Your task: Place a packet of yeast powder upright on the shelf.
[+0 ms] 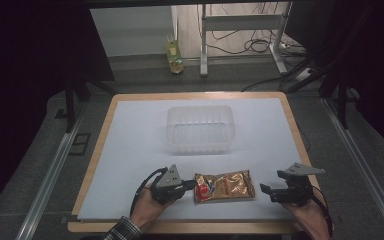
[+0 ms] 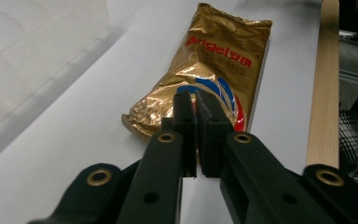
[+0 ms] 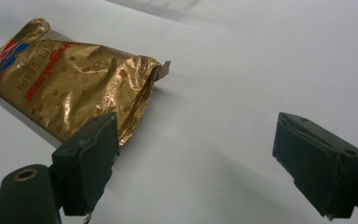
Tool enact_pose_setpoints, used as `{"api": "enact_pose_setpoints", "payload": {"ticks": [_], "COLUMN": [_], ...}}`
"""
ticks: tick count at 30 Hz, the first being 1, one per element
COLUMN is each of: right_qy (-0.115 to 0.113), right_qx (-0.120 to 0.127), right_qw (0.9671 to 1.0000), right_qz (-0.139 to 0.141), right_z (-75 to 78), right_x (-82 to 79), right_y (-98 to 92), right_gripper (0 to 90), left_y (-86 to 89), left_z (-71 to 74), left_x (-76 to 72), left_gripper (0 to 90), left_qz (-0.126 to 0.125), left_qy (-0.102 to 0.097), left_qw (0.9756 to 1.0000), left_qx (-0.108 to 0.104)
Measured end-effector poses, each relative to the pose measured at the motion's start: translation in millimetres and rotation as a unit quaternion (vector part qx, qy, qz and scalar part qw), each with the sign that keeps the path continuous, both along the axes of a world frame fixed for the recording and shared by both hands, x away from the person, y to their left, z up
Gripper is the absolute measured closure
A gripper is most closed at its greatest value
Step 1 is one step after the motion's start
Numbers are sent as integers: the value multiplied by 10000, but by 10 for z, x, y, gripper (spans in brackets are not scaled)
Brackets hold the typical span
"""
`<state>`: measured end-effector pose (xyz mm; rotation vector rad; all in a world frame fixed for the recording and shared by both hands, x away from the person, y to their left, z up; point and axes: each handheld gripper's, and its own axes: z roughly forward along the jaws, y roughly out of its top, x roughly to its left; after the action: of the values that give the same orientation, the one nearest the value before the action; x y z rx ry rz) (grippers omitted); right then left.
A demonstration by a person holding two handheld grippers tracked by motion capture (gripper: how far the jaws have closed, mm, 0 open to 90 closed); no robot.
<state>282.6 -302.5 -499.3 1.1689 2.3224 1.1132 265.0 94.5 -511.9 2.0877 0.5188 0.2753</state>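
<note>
Gold foil, crinkled and printed with red lettering and a red-and-blue swirl, made up the flat sealed packet [image 1: 225, 186] that lay on its broad face near the front edge of the white-covered tabletop [image 1: 130, 130], between the two hand-held grippers and well short of the clear ribbed plastic tub [image 1: 200, 129] standing farther back at the middle. Judging by its creased skin and its lumpy, slack belly, the packet looked light and soft, filled with something loose that would shift toward the low end once lifted, so it would probably sag and fold rather than stay flat. Its film looked smooth and likely slippery under hard pads, yet hardly fragile; a firm pinch seemed unlikely to harm it. The best places to take hold appeared to be the flattened crimped seams at either short end, or a raised crease of foil near one. The left hand-held gripper [image 1: 192, 184] sat at the packet's left end with its jaws brought together, and in the left gripper view its tips [image 2: 197, 103] lay over the end with the swirl, apparently nipping a fold of foil there, though the contact itself was hard to make out. The right hand-held gripper [image 1: 265, 189] waited just beside the packet's right end, jaws spread wide, nothing between them [image 3: 193, 154].
</note>
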Motion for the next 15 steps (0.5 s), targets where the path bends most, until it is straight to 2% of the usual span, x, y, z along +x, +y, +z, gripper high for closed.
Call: {"api": "enact_pose_setpoints", "payload": {"ticks": [15], "right_qy": [130], "right_qx": [76], "right_qw": [9998], "right_qz": [-127], "right_z": [-15], "right_x": [37], "right_y": [-7], "right_gripper": [112], "left_y": [-241], "left_z": [-115], "left_x": [81], "left_gripper": [893], "left_qz": [-153], "left_qy": [-39], "left_qw": [9996], "left_qx": [242]}}
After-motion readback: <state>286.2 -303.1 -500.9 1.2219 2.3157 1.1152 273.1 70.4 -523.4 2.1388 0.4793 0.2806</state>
